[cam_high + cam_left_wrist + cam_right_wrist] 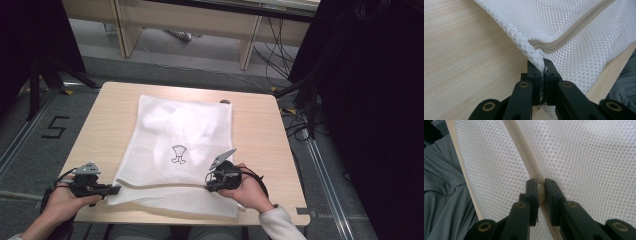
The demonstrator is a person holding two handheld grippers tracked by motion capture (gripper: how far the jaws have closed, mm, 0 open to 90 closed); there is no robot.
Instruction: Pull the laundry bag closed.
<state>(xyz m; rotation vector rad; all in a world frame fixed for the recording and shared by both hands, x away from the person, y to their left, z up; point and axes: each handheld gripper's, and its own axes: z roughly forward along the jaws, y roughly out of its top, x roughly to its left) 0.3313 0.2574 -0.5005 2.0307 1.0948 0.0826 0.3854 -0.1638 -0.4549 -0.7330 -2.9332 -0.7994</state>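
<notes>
1. Where the near table edge runs, the left gripper [114, 189] is clamped on the near-left corner of the mesh laundry bag [180, 150], with a pinch of netting squeezed between its closed jaws.
2. Right gripper [210, 181]: closed on what looks like the zipper pull [539, 185], on the zipper [165, 186] near the bag's front edge.
3. Bag, handling: judged light, soft and limp; the open weave snags easily and gives little purchase. Best holds are the corner seam and the pull, both already taken.
4. Bag, position: flat on the wooden table [260, 130], centred, its front hem at the near edge.
5. Bag, axis: long side runs near to far; the zipper lies crosswise, left to right.
6. Contents: white cloth bunched toward the far end.
</notes>
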